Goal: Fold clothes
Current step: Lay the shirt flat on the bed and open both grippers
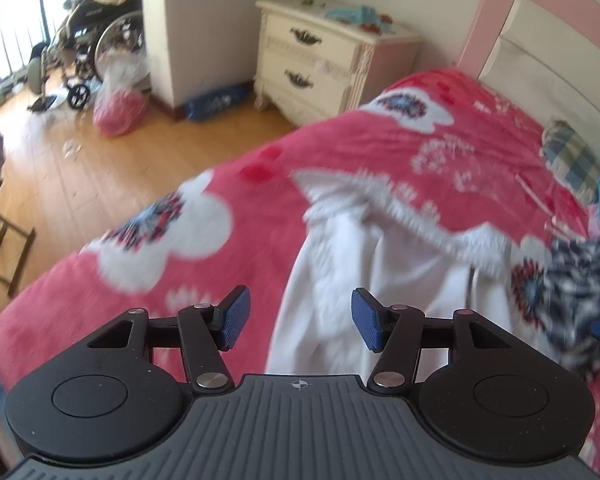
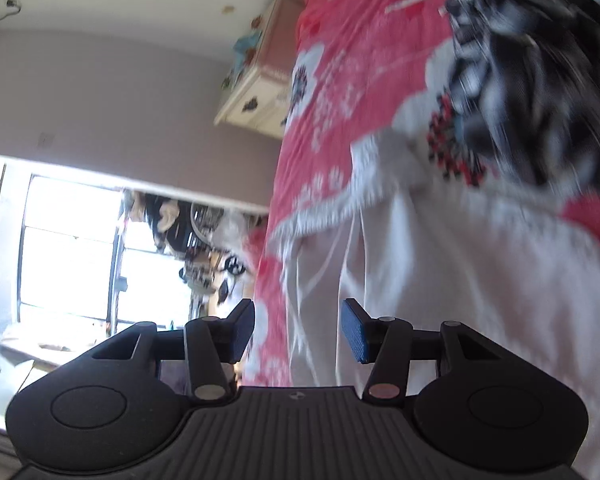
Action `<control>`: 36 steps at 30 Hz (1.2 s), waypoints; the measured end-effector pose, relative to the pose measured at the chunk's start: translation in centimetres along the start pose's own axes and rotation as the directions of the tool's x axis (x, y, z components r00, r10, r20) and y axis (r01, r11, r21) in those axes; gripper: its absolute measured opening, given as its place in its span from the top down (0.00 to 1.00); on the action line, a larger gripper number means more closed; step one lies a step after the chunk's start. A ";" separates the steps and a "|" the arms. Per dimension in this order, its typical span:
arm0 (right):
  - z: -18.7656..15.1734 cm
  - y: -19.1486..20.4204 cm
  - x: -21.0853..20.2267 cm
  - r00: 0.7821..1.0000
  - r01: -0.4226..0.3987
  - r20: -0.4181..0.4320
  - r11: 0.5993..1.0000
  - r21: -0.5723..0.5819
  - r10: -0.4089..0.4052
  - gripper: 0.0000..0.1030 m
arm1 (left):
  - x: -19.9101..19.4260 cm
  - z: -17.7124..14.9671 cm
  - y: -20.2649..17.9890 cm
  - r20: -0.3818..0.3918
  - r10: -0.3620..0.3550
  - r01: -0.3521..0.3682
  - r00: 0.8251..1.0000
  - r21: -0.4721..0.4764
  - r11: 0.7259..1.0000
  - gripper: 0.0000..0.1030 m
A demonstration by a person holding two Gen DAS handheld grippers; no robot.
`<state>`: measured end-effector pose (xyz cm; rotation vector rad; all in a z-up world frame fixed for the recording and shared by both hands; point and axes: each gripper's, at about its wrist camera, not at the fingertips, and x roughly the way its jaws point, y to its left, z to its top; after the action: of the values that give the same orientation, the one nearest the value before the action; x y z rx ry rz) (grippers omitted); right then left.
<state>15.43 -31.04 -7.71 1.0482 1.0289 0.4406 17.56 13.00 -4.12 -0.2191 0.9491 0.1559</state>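
Hovering wide open and empty: left gripper [image 1: 300, 320], right gripper [image 2: 298, 330], white garment [image 1: 380, 280] at twelve o'clock on red bedspread [image 1: 180, 184].

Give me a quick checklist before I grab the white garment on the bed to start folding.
1. Left hand-held gripper open: ok.
2. Right hand-held gripper open: ok.
3. White garment within view of both: ok.
4. Garment lying flat: not ok, bunched on the red blanket.
5. Dark patterned garment apart from the white one: cannot tell, blurred.
6. Grasp edge identified: cannot tell, motion blur.
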 end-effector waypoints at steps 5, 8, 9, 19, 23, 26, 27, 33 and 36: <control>-6.3 0.7 -2.5 0.994 -0.001 -0.110 1.000 -0.007 0.001 0.49 | -0.2 -6.0 2.7 -0.132 -0.022 0.015 0.991 -0.052 0.999 0.45; -9.7 0.9 -3.2 0.986 0.013 -0.165 1.000 -0.023 -0.017 0.49 | -0.3 -10.0 3.3 -0.194 -0.042 0.028 0.980 -0.074 0.997 0.45; -10.9 0.9 -3.3 0.983 0.013 -0.183 1.000 -0.025 -0.018 0.49 | -0.6 -11.3 3.2 -0.206 -0.045 0.031 0.977 -0.070 0.997 0.45; -20.7 -0.7 -3.7 0.952 0.125 -0.277 0.992 -0.033 -0.130 0.49 | -1.2 -19.9 3.0 -0.319 -0.061 0.055 0.946 -0.029 0.998 0.45; -22.3 -0.9 -3.7 0.952 0.138 -0.273 0.990 -0.009 -0.135 0.49 | 0.3 -21.2 2.9 -0.348 -0.094 0.081 0.933 -0.052 0.995 0.46; -22.6 -0.6 -3.3 0.952 0.155 -0.263 0.988 -0.016 -0.154 0.49 | 1.6 -21.7 2.4 -0.344 -0.096 0.087 0.934 -0.041 0.995 0.87; -22.6 -0.5 -3.1 0.952 0.158 -0.263 0.987 -0.020 -0.157 0.49 | 1.5 -22.5 2.0 -0.347 -0.080 0.075 0.934 -0.028 0.997 0.97; -22.9 -0.2 -1.6 0.945 0.170 -0.277 0.985 -0.042 -0.175 0.49 | -3.7 -18.2 4.9 -0.137 0.049 -0.053 0.989 -0.029 0.998 1.00; -23.0 -0.3 -0.8 0.942 0.170 -0.286 0.984 -0.045 -0.175 0.49 | -6.4 -14.4 7.6 0.005 0.219 -0.219 0.976 -0.014 0.976 1.00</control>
<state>-4.78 -20.30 -10.28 0.8819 1.3638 0.4683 0.82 16.52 -7.83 -0.1254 0.9644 0.3658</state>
